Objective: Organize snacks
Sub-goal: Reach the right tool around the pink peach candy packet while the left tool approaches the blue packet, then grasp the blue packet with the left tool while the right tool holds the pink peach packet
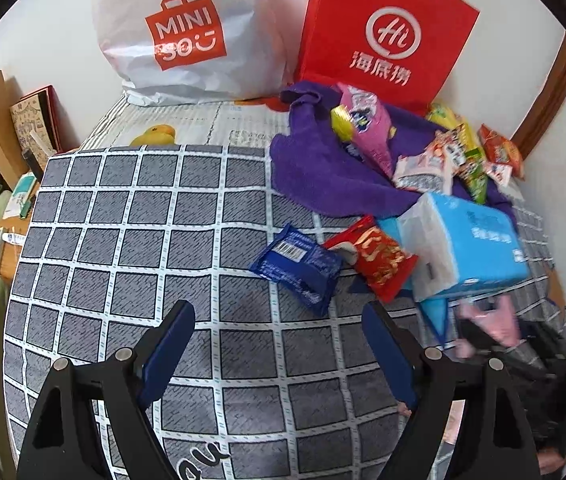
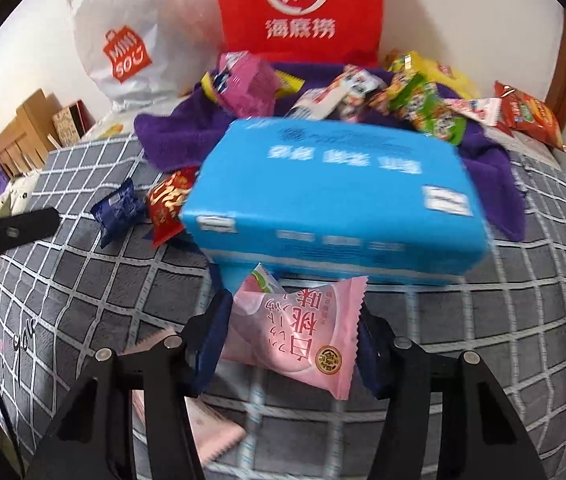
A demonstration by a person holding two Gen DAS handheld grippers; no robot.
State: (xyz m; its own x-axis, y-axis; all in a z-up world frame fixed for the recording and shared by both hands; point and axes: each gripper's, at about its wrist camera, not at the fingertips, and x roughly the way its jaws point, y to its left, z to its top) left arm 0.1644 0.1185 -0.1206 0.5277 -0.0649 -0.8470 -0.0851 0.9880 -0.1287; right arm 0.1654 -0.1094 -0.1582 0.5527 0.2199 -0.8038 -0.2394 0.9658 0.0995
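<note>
The right gripper (image 2: 291, 340) has its jaws against both sides of a pink packet (image 2: 295, 332), which sits between them just in front of the blue box (image 2: 335, 196) on the checked bed cover (image 2: 103, 288); this looks like the pick-up step for one snack. The left gripper (image 1: 279, 344) hangs open and empty over bare cover, near the dark blue packet (image 1: 297, 264) and the red packet (image 1: 379, 260). More snacks lie heaped on the purple cloth (image 1: 323, 168) behind, below the red bag (image 1: 387, 32). Next, the pink packet likely needs lifting clear and carrying to its group; where that is cannot be told.
</note>
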